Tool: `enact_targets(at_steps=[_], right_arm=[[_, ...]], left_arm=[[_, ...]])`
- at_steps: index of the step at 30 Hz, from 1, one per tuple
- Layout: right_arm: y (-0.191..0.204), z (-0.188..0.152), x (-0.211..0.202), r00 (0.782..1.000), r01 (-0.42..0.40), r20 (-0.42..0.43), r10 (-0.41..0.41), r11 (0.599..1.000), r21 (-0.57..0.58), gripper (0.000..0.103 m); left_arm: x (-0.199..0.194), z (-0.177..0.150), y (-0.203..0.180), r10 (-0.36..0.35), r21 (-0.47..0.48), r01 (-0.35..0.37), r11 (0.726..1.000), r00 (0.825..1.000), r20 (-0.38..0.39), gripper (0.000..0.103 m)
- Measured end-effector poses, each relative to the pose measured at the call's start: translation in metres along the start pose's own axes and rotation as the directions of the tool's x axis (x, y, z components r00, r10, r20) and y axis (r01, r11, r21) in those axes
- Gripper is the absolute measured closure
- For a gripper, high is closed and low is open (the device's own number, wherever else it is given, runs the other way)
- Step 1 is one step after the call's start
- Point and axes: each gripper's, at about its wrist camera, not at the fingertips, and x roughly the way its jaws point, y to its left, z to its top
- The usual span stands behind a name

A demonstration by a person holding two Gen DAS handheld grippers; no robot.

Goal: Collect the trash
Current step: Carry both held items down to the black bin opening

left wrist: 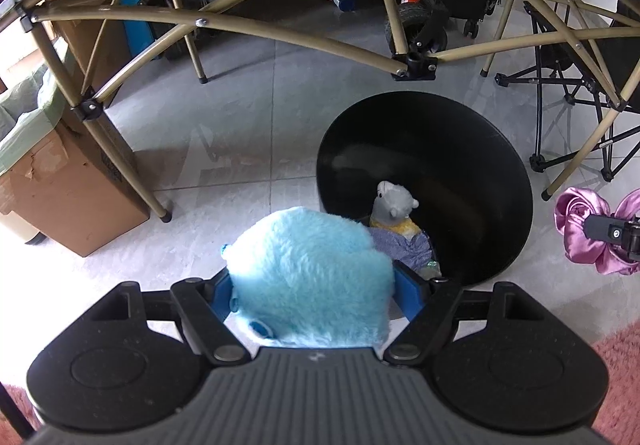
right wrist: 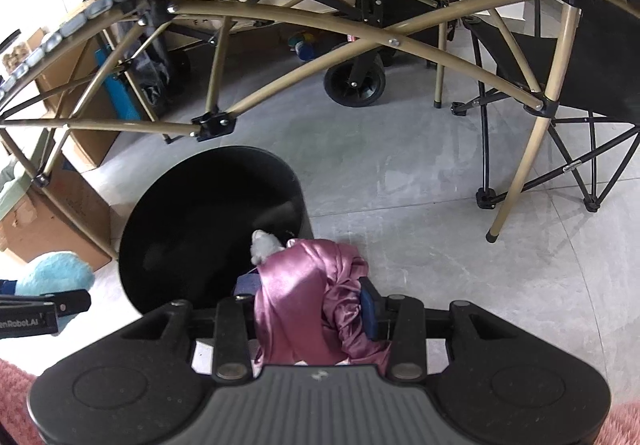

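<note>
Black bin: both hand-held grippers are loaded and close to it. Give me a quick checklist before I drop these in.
1. Left hand-held gripper clamped on blue plush toy: ok.
2. Right hand-held gripper clamped on pink satin cloth: ok.
3. Black bin mouth open and unobstructed: ok.
4. Room inside beside the grey plush: ok.
5. Blue plush toy fully over the opening: not ok, it sits at the near rim.
6. Pink satin cloth clear of the rim: cannot tell.

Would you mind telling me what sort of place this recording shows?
Probably a room at home used for storage: a tiled floor, a folding camp table frame, a cardboard box and a folding chair around a black bin.
</note>
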Motion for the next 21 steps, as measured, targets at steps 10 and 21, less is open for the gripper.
enact_targets(at_steps=[10,21], right_arm=[[-0.013,0.013,0.013,1.0,0.011,-0.012,-0.011,0.999,0.036,0.066],[-0.026,0.026,0.027,1.0,0.017,-0.02,-0.016,0.998,0.067,0.065]], left_arm=[[0.01,0.022,-0.024,-0.025,0.041,0.025,0.999,1.0,-0.005,0.026],[0.03,0.043,-0.057,-0.046,0.078,0.049,0.996,0.998,-0.034,0.026]])
